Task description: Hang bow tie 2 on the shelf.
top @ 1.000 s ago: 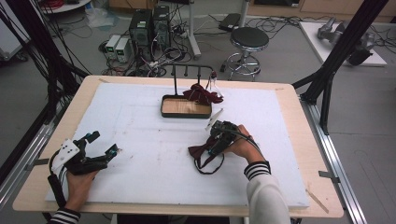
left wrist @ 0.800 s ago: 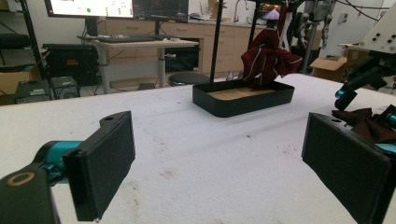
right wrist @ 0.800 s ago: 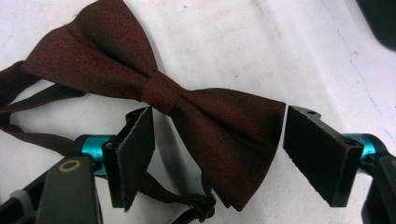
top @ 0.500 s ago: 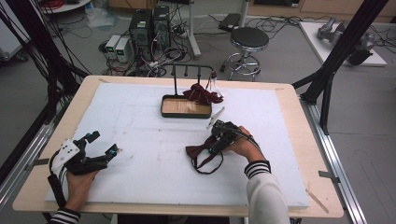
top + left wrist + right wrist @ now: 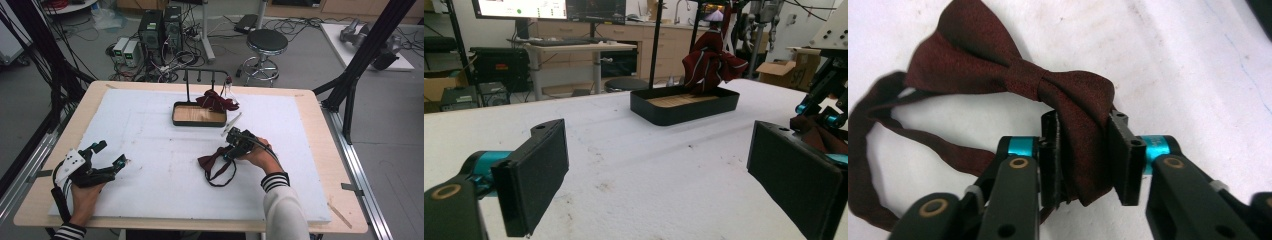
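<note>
From the high view, the right hand (image 5: 255,157) lies on the white table (image 5: 150,145) at about 5 o'clock from the black tray (image 5: 199,114), its forearm coming in from the bottom edge, and the right gripper (image 5: 231,148) points toward 10 o'clock onto a dark red bow tie (image 5: 212,161) whose strap loops out toward 6 o'clock. The left hand (image 5: 85,192) rests near the table's 8 o'clock corner, and the left gripper (image 5: 110,156) is aimed toward 2 o'clock with its jaws spread wide and nothing between them. In the left gripper view the two black pads stand far apart over bare table, with the tray and a second dark red tie (image 5: 711,62) draped at its far end around 1 o'clock; the right gripper is cut off at the right edge. In the right gripper view the jaws have just been closing and now pinch one wing of the bow tie between the pads; the other wing spreads toward 11 o'clock, and the strap runs off the left edge.
</note>
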Tool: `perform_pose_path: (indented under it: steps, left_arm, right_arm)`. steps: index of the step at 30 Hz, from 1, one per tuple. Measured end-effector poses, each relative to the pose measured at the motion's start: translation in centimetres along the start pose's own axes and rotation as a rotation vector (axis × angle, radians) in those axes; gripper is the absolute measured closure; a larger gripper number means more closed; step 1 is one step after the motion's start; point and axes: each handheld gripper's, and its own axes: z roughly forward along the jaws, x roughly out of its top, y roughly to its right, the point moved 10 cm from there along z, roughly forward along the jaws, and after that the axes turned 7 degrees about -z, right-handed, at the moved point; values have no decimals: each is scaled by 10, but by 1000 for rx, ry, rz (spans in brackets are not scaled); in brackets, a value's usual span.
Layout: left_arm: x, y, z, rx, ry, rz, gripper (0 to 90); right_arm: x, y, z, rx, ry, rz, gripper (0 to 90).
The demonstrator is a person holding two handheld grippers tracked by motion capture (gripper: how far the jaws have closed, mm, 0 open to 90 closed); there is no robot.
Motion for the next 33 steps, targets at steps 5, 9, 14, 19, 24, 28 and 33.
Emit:
perform_pose_path:
  steps: [5,9,14,19,24,28,33]
  left_arm:
    - [0,0,0,0,1,0,100]
    - [0,0,0,-1,2,1,101]
    - [0,0,0,-1,3,3,101]
    - [0,0,0,-1,3,3,101]
    - [0,0,0,0,3,4,101]
    - [0,1,0,0,1,5,101]
    - [0,1,0,0,1,6,100]
  right_arm:
    - [1,-1,-4,12,20,33,740]
    - [2,-2,-6,16,27,40,748]
    - [7,-4,-9,18,51,57,750]
    - [12,-3,-16,11,93,67,752]
    - [18,-2,-23,0,147,87,753]
    - [24,-1,-27,-11,194,110,753]
    - [35,0,-34,-22,273,149,755]
